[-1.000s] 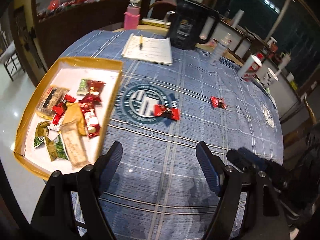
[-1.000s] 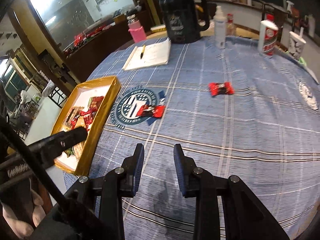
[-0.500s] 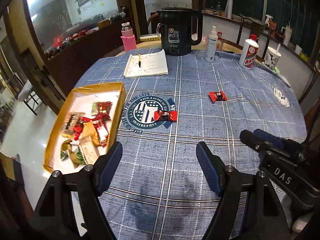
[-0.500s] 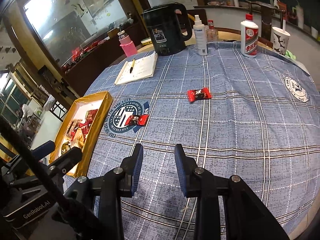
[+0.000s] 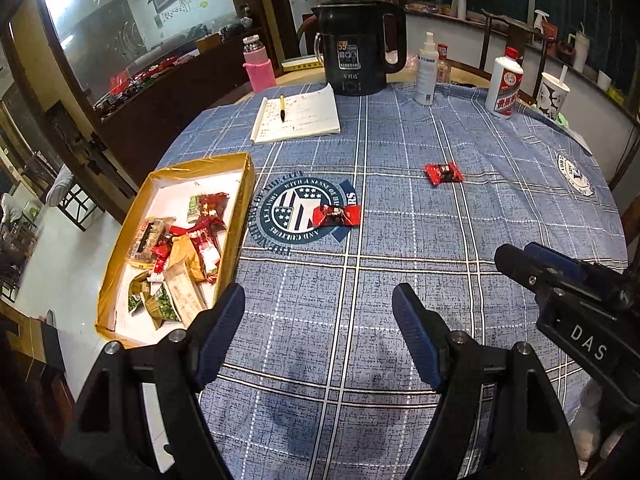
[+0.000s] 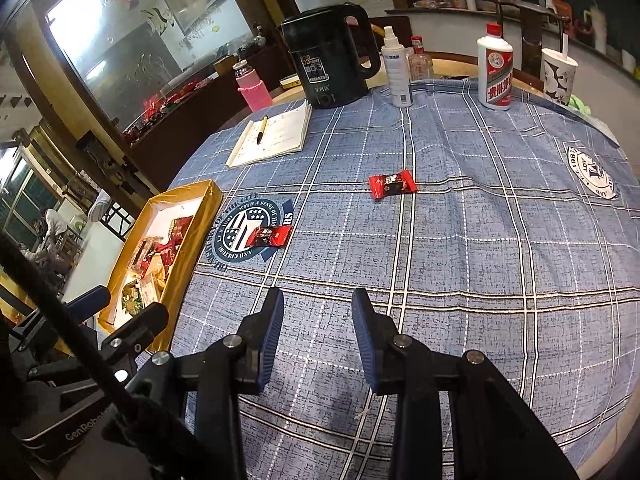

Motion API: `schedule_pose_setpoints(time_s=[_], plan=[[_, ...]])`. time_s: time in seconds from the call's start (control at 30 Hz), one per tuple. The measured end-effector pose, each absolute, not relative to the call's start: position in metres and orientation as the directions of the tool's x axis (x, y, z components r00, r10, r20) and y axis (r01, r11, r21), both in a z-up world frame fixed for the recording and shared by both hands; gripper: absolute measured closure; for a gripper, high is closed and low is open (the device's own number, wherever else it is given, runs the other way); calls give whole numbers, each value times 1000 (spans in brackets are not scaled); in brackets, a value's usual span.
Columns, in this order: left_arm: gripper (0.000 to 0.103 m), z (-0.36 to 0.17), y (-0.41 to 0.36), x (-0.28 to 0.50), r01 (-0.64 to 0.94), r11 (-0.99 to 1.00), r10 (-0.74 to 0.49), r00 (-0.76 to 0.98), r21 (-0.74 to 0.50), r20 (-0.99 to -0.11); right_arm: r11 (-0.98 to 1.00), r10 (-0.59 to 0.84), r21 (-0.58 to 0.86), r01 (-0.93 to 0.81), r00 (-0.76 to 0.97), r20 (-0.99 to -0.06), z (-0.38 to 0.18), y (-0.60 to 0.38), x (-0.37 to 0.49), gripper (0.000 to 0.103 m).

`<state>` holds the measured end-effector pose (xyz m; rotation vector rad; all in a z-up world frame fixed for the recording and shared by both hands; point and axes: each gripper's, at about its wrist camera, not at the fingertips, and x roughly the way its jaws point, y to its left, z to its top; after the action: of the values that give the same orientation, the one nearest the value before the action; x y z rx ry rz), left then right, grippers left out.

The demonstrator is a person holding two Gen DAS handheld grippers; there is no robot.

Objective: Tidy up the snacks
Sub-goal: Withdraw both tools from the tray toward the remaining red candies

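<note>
A round counter (image 5: 400,280) under a blue plaid cloth fills a dim room, with a dark wooden sideboard and a big glass panel behind it. Two red-wrapped candies are left out on the cloth: the nearer candy (image 5: 336,216) lies on the edge of a printed round crest (image 5: 298,210), just beside the yellow tray (image 5: 244,200); the farther candy (image 5: 443,173) sits well apart, toward the middle. The tray already holds a heap of red, green and tan snack packets (image 5: 180,256).

I'd judge each candy light and small, its foil slick and crinkly, with twisted ends that would slip away; the plump middle looks the safest place to pinch, and gently, since the wrapper will crush.

The left gripper (image 5: 320,308) hovers over bare cloth with its fingers spread wide and nothing between them. The right gripper (image 6: 318,312) has its fingers only narrowly apart, empty too; they have just been opening.

Readable writing: "DAS" on the right tool's body, "GenRobo…" on the left one, "55°" on the black kettle (image 5: 358,48), and part of the crest's ring, "WITH A SENSE OF". The white bottle's (image 5: 505,84) red label is in Chinese, too small to read.
</note>
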<state>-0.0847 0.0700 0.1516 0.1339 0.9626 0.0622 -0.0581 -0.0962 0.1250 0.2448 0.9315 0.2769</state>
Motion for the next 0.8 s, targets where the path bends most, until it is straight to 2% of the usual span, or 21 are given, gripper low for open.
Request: schedule_pose_setpoints(time_s=[0.8], plan=[[26,110,63,-72,35,979,157,486,198,-860,938,330,338,-77,496,-803,93,-99,-50,62]])
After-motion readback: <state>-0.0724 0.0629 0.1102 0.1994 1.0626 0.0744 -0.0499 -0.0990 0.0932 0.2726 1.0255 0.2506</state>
